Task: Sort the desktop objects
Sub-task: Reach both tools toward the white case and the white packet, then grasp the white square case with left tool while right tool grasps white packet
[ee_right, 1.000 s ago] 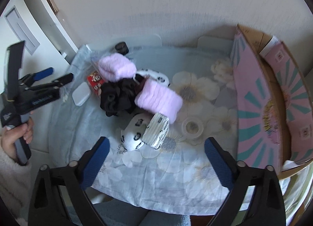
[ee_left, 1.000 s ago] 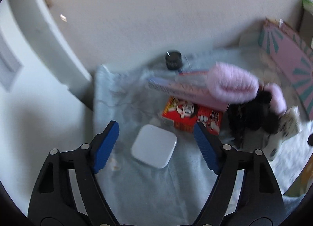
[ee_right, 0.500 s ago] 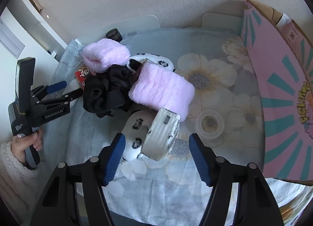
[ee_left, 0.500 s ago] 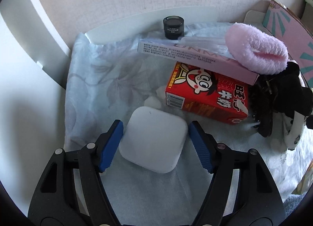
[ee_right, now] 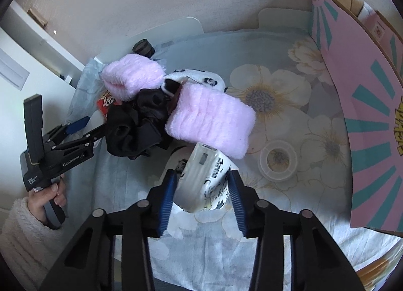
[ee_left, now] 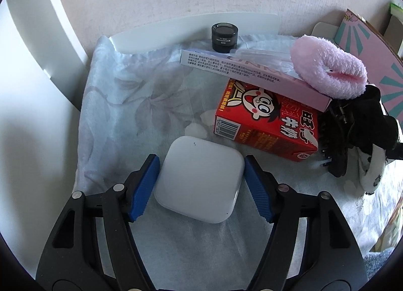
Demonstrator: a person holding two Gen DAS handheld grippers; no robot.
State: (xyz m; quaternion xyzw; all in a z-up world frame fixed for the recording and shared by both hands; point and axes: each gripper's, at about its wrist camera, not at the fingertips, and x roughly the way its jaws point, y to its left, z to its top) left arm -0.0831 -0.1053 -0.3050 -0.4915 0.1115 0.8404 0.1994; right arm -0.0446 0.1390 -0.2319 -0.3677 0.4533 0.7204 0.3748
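Note:
A white rounded square case (ee_left: 200, 179) lies on the pale floral cloth (ee_left: 131, 104). My left gripper (ee_left: 201, 185) straddles it, one blue pad at each side, jaws close but not visibly clamped. A white tissue pack with black print (ee_right: 207, 177) lies between the pads of my right gripper (ee_right: 201, 187), which is narrowed around it with small gaps. Behind stand a red drink carton (ee_left: 267, 119), a long pink box (ee_left: 252, 71), a pink fluffy band (ee_left: 327, 71), a second pink band (ee_right: 210, 119) and black cloth (ee_right: 136, 124).
A small black jar (ee_left: 224, 37) stands at the back by the wall. A clear tape roll (ee_right: 277, 160) lies on the cloth at the right. A pink and teal cardboard box (ee_right: 365, 94) fills the right side. A black-and-white spotted fabric (ee_left: 372, 170) lies by the black cloth.
Both grippers moved forward and down and narrowed. The left now has the white case between its pads; the right now has the tissue pack between its pads.

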